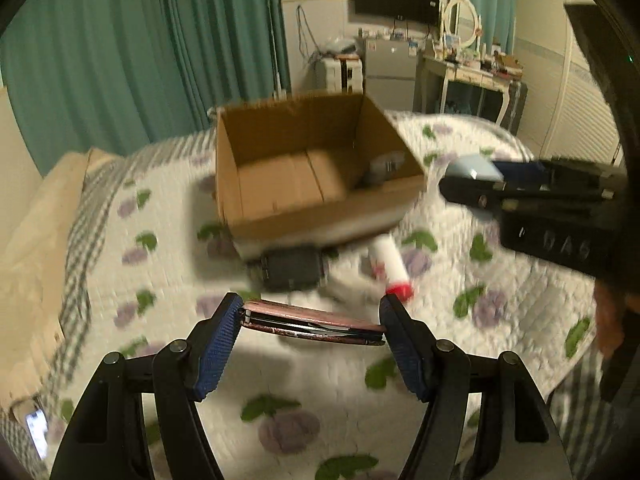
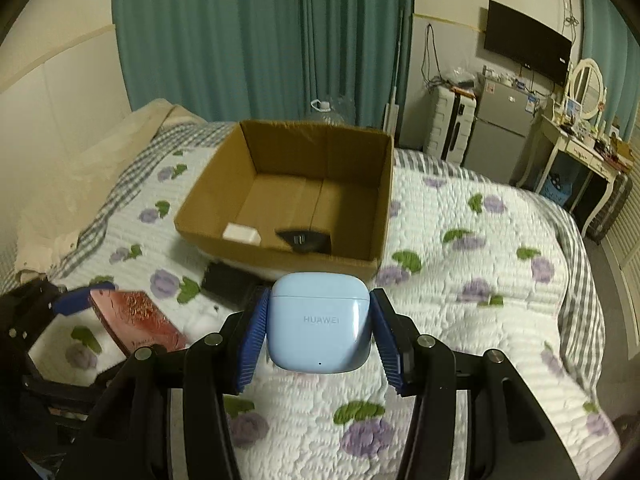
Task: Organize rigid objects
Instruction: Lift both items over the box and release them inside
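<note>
Both carried above the bed near the cardboard box: right gripper fingers clamp the glossy blue earbud case, left gripper pinches the thin pink phone edgewise; either could slip or twist before reaching the box.

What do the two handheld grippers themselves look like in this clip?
Both match: the left gripper and right gripper have black plastic linkage arms with round silver pivot pins, and each finger carries a blue ribbed pad. The right gripper's black body bears faint embossed lettering, unreadable in the left view. No cables or sleeves show.
</note>
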The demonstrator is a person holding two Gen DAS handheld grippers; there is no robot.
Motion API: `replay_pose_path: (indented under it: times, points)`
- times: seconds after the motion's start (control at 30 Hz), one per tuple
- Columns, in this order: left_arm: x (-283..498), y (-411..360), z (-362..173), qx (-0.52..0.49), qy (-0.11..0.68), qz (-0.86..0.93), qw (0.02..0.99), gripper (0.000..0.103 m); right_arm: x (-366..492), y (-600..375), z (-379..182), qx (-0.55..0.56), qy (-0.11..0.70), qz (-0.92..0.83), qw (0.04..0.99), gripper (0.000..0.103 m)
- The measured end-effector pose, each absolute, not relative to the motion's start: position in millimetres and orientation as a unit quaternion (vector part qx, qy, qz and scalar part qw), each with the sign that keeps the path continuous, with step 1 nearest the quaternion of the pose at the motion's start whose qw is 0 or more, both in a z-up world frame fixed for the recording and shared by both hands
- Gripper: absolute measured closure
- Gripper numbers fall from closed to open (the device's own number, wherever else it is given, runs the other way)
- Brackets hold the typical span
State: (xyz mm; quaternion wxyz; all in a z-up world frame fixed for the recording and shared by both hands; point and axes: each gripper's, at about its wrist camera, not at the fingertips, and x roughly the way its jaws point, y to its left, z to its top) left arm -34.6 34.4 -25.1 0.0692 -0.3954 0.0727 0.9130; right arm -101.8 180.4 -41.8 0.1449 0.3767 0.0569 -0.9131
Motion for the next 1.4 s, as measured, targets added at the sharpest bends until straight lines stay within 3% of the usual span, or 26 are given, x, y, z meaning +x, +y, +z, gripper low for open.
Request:
replay_pose_path:
  times: [0.27, 0.47, 0.93, 1.4]
  points:
    - [-89, 30, 31, -0.334, 0.070, 0.939, 0.051, 0.032, -140, 174, 4, 0.334, 0.056, -0.928, 0.156, 0.053]
    - [-139, 28, 43, -0.315, 0.070, 0.946, 0.041, 0.032, -178, 167, 27, 0.313, 0.060, -0.934, 0.163, 0.053]
    - [-232, 40, -16, -0.342, 0.087, 0.935, 0.029, 0.032, -267, 161, -5, 0.328, 0.082, -0.928, 0.158, 0.053]
    - [-238, 30, -25, -0.336, 0.075, 0.939, 0.023, 0.029, -289, 157, -24, 0.353, 0.082, -0.917, 0.169, 0.053]
